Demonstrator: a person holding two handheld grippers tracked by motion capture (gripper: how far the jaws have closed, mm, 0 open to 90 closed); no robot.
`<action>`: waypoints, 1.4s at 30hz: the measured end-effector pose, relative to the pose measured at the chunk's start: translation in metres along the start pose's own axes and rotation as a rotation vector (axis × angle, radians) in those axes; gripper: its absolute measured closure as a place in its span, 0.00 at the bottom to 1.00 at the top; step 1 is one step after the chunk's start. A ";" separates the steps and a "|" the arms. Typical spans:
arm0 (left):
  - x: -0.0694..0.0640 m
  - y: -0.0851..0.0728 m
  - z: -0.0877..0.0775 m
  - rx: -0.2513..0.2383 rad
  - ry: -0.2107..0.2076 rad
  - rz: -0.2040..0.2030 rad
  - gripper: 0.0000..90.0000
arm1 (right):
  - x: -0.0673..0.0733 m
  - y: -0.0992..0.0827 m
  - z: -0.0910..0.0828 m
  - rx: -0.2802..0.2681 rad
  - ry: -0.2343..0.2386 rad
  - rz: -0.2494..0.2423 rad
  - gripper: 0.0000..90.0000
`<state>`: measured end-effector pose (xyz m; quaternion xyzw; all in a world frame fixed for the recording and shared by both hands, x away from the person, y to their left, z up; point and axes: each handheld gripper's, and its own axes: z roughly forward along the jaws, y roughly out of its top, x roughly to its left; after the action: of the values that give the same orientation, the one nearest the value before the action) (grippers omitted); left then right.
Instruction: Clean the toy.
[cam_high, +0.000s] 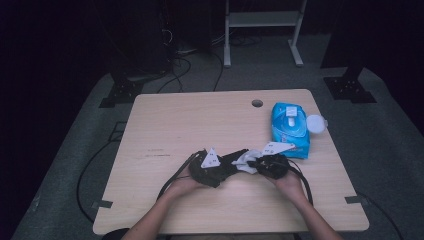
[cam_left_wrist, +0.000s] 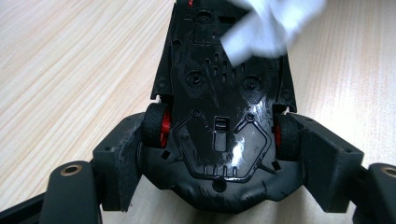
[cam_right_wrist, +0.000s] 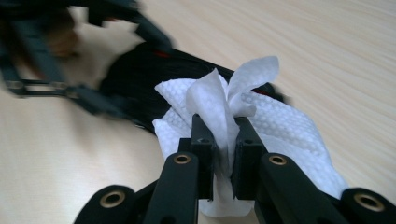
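Note:
A black toy car (cam_left_wrist: 219, 116) with red wheel hubs is turned underside up, and my left gripper (cam_left_wrist: 224, 161) is shut on it, one pad (cam_left_wrist: 123, 158) against each rear wheel. In the high view this gripper (cam_high: 226, 164) lies low over the table's front middle with the car (cam_high: 234, 158) pointing right. My right gripper (cam_right_wrist: 224, 144) is shut on a bunched white wipe (cam_right_wrist: 280, 126), which rests on the far end of the car (cam_right_wrist: 130, 79). The wipe (cam_left_wrist: 271, 23) is blurred in the left gripper view. From above, the right gripper (cam_high: 256, 164) and wipe (cam_high: 245, 162) meet the car.
A blue pack of wipes (cam_high: 290, 127) with its round white lid (cam_high: 316, 123) flipped open lies at the table's right side. A cable hole (cam_high: 257, 103) is near the far edge of the wooden table (cam_high: 165, 125). Cables trail off the front.

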<state>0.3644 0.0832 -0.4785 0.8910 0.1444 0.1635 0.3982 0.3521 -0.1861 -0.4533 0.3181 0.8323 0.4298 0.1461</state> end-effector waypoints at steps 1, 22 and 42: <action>0.000 0.000 0.000 -0.001 -0.002 0.000 0.27 | -0.005 -0.003 -0.003 -0.002 0.003 0.029 0.90; 0.002 -0.001 0.000 -0.018 -0.022 -0.020 0.27 | -0.015 0.012 0.015 -0.026 -0.048 0.041 0.90; -0.002 0.003 0.003 -0.013 -0.017 -0.004 0.27 | 0.023 0.010 0.018 0.001 0.066 -0.043 0.90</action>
<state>0.3636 0.0788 -0.4787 0.8895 0.1417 0.1560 0.4054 0.3486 -0.1551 -0.4551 0.2859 0.8435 0.4364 0.1279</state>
